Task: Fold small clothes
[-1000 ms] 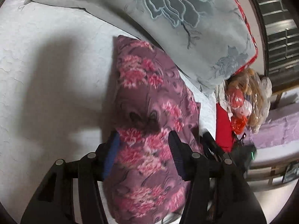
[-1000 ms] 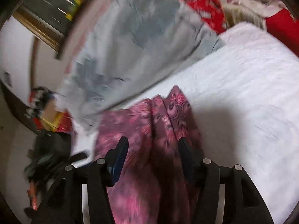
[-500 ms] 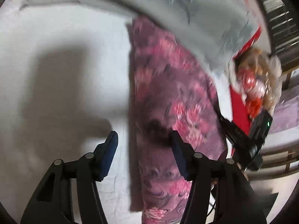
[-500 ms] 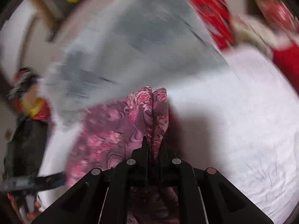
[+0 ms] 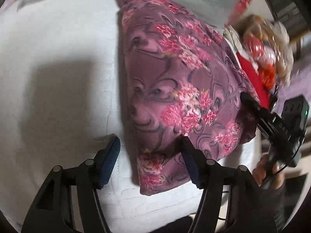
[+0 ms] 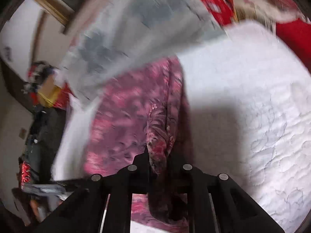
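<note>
Right gripper [image 6: 158, 155], at lower centre of its frame, pinches a gathered fold of the floral garment [image 5: 175, 89] lying on the bed [image 5: 58, 58]; left gripper [image 5: 151, 161] is opening, pads clear of the near hem; carry the fold across evenly, keeping edges aligned

The white quilted mattress [image 5: 58, 62] lies bare and passable on the side of the floral garment [image 5: 175, 89] away from the clutter. A grey flowered blanket [image 6: 136, 25] blocks the far edge, overlapping the garment. Red fabric [image 5: 252, 77] and a bagged toy [image 5: 268, 44] crowd the opposite mattress edge.
</note>
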The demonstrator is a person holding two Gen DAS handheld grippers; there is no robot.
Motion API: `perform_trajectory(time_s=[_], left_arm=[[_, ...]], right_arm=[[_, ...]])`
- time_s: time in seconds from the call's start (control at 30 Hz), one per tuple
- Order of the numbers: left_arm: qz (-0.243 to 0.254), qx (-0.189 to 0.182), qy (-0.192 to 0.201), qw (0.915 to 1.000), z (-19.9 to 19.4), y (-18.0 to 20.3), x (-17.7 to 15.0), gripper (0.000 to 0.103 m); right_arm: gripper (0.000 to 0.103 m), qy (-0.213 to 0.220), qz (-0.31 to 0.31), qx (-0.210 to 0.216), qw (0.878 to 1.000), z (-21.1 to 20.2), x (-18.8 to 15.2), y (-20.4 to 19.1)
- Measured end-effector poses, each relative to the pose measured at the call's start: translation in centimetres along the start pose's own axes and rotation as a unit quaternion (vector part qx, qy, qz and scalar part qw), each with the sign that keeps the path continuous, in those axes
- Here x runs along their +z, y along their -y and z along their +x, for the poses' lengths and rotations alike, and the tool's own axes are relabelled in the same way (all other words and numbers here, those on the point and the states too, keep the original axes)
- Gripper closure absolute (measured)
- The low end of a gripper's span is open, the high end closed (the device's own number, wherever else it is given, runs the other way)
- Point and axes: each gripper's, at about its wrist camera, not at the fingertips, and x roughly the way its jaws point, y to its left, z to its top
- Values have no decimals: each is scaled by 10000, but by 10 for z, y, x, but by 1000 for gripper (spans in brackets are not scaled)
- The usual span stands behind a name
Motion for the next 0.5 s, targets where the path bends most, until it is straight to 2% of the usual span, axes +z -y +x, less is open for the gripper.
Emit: perform_trajectory(time_s=[0.03, 0.1, 0.13, 0.17, 0.2, 0.27, 0.3, 0.33, 0.37, 0.4, 0.43, 0.5], left_arm=[[-12, 20, -59, 10000, -1, 1, 1, 39], [-123, -33, -190, 9997, -9, 1, 3, 41], [-151, -112, -167, 9997, -14, 0, 2, 41], [-332, 67, -156, 9993, -21, -1, 0, 41], [-335, 64, -104, 9994, -25, -2, -2, 41], [-354, 84, -78, 9993, -26, -3, -5, 41], [-376, 169, -118, 9991, -21, -3, -6, 41], [-389, 330, -191, 9985, -12, -3, -8, 41], [-384, 409, -238, 9981, -6, -4, -10, 41], [-362, 479, -233, 9979, -2, -4, -12, 41], [-340, 515, -184, 9979, -4, -2, -13, 41], [-300, 636, -117, 9975, -9, 5, -12, 41]], right_arm=[[89, 28, 49, -38, 10000, 0, -3, 1], [83, -485, 116, -579, 9971, 16, -13, 13], [80, -511, 215, -564, 9969, 13, -14, 18], [75, -422, 378, -450, 9974, 3, -12, 19], [74, -338, 484, -381, 9975, -6, -10, 19], [62, -225, 485, -116, 9985, -24, -14, 17], [62, -174, 441, -120, 9988, -30, -20, 17], [68, -170, 391, -177, 9989, -32, -26, 19], [85, -235, 289, -397, 9985, -30, -34, 22], [92, -309, 207, -672, 9970, -23, -40, 22], [91, -368, 154, -834, 9957, -19, -46, 24], [90, -288, 218, -847, 9958, -16, -43, 22]])
